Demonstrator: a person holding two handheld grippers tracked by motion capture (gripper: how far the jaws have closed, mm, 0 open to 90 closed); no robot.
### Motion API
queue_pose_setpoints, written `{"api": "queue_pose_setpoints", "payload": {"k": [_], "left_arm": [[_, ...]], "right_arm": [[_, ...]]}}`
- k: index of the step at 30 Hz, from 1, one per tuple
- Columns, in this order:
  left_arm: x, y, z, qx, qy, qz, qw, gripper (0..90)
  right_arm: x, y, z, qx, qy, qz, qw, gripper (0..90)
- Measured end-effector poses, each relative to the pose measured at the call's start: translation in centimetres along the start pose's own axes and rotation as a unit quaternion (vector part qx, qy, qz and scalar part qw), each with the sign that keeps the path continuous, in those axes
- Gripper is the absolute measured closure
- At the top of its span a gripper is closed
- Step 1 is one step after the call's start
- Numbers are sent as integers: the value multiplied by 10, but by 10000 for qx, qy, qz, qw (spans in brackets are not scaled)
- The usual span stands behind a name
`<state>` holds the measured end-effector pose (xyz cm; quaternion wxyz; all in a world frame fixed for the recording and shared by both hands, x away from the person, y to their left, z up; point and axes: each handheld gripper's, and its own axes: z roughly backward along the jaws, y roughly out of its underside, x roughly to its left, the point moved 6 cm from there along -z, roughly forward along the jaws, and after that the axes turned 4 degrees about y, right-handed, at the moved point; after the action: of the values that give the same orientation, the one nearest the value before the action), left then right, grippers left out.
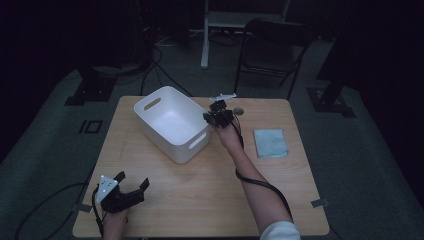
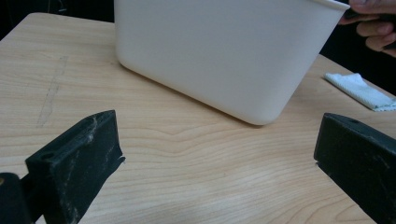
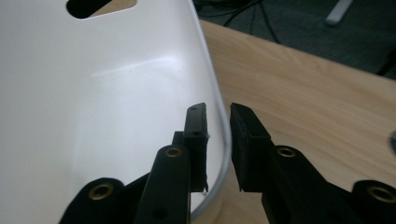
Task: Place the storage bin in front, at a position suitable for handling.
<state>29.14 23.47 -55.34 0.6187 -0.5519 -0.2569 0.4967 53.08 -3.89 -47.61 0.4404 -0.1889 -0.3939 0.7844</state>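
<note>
nearest us the left gripper (image 1: pixel 131 186) rests at the table's near left corner, jaws spread wide with nothing between them; in the left gripper view they frame bare wood, and the bin (image 2: pixel 224 51) stands well beyond them

the right gripper (image 3: pixel 217 140) is at the bin's (image 1: pixel 170 122) far right rim: in the right gripper view one jaw sits inside the white wall and the other outside, the rim between them. a thin gap shows beside the outer jaw, so we cannot tell whether the pads press on the wall

the bin sits a little left of the table's middle, turned at an angle, with handle slots in its end walls. the table (image 1: pixel 200 185) is pale wood. a folded cloth (image 1: pixel 270 142) lies well to the right of the bin, and a small round thing (image 1: pixel 239 111) lies by the far edge, just beyond the right gripper (image 1: pixel 216 114)

the room is dark, with grey carpet, a chair (image 1: pixel 272 50) behind the table and cables on the floor

the near half of the table is open wood; the bin's far corner comes close to the far edge
</note>
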Motion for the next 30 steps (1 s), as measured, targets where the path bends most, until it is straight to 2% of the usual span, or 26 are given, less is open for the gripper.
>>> {"api": "queue_pose_setpoints", "payload": {"k": [2, 5, 8, 11, 14, 17, 19, 21, 25, 27, 28, 30], "left_arm": [[1, -1, 1, -50, 16, 65, 10000, 5], [2, 0, 1, -35, 29, 114, 9999, 5], [1, -1, 1, -62, 58, 132, 9999, 5], [-2, -4, 2, -288, 231, 178, 9992, 6], [-3, -3, 1, -257, 252, 121, 9993, 6], [-3, -1, 0, -173, 272, 155, 9994, 6], [-4, -1, -1, -119, 403, 256, 9988, 6], [-7, -2, -2, -190, 516, 324, 9980, 6], [-13, -4, -1, -271, 557, 158, 9980, 5], [-15, -3, -1, -237, 520, 81, 9983, 6], [-15, -2, -2, -154, 487, -10, 9987, 6], [-15, 0, -3, -61, 439, -59, 9990, 6]], "right_arm": [[1, 1, -3, 22, -50, -11, 10000, 791], [2, 0, -3, 56, 60, 19, 10000, 829], [1, -1, -2, 134, 43, 43, 9999, 840], [2, 0, 0, 141, 77, 90, 9998, 841], [2, 1, 1, 137, 71, 94, 9998, 841], [1, 2, 2, 147, 39, 67, 9999, 840], [1, 3, 3, 166, 66, 108, 9998, 843], [2, 4, 5, 183, 59, 138, 9997, 842], [1, 8, 9, 183, 9, 142, 9997, 842], [1, 9, 11, 174, -18, 118, 9998, 841], [0, 10, 12, 170, -29, 95, 9998, 842], [0, 12, 15, 169, -46, 117, 9998, 842]]}}
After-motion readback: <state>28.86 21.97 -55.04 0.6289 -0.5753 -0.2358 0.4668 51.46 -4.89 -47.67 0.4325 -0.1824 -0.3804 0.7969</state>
